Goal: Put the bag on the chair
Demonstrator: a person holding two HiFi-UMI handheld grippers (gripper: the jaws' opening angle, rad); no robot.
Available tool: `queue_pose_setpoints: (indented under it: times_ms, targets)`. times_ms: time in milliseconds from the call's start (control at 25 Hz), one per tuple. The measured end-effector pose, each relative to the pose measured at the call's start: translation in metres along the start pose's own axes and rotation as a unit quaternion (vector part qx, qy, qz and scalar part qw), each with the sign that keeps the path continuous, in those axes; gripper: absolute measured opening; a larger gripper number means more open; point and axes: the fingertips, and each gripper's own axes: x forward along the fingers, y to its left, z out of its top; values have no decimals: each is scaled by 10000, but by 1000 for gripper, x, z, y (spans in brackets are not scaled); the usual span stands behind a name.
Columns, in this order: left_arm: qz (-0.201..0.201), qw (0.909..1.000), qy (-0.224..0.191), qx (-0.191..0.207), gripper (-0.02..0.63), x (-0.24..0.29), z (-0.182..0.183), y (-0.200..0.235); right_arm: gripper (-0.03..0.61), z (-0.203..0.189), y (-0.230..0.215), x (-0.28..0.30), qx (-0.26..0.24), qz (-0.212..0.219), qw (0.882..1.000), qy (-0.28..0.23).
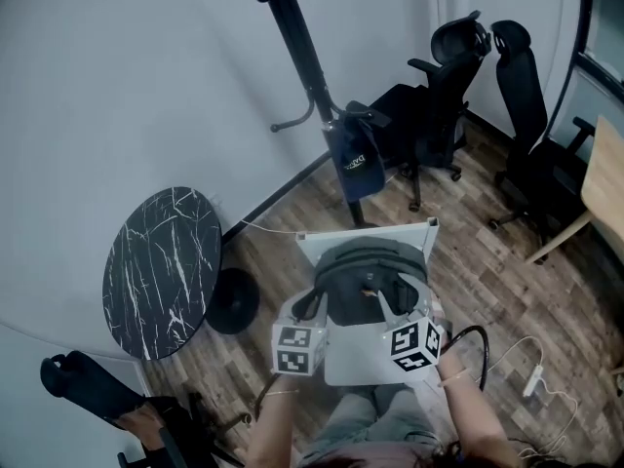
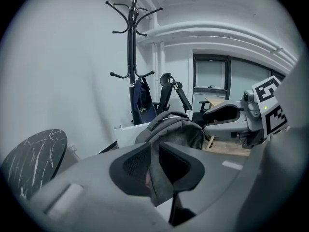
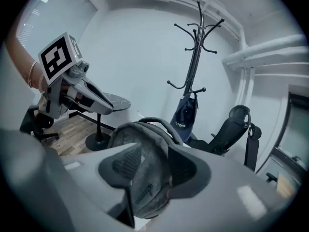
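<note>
1. The grey bag (image 1: 370, 271) is seen on or just above the white chair (image 1: 363, 235), directly in front of the person; whether its base rests fully on the seat cannot be told.
2. The left gripper (image 1: 313, 306) is closed tightly on a narrow grey strap at the bag's left side, with the fabric pinched between both pads in the left gripper view.
3. The right gripper (image 1: 401, 302) is clamped on a thicker fold at the bag's right side, beside a small zip; its jaws are set wider, and the gap is filled by the fabric.
4. Two black office chairs (image 1: 434, 105) are seen well apart from the bag, near the far wall, beyond the coat rack (image 1: 292, 27).
5. If the white chair is the one meant, the placing is judged nearly complete: only settling and release are left.
6. If an office chair is meant, the carry is judged hardly begun.
</note>
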Motion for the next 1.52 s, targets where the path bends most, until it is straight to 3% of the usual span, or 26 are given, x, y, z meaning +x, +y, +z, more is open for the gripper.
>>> queue_pose_setpoints:
  times_ms: [240, 760, 1280, 1520]
  targets:
    - [124, 9994, -297, -131, 11, -22, 9, 2, 119, 12, 6, -22, 250, -301, 9992, -70]
    - [-295, 9958, -795, -352, 11, -108, 6, -36, 16, 35, 51, -102, 827, -880, 9924, -255]
    - [-475, 9882, -1441, 198, 11, -217, 9, -79, 3, 56, 88, -210, 1708, -1390, 9718, -842]
    - [-454, 9834, -1731, 306, 10, -258, 16, -95, 3, 70, 98, -256, 1652, -1567, 9671, -1133]
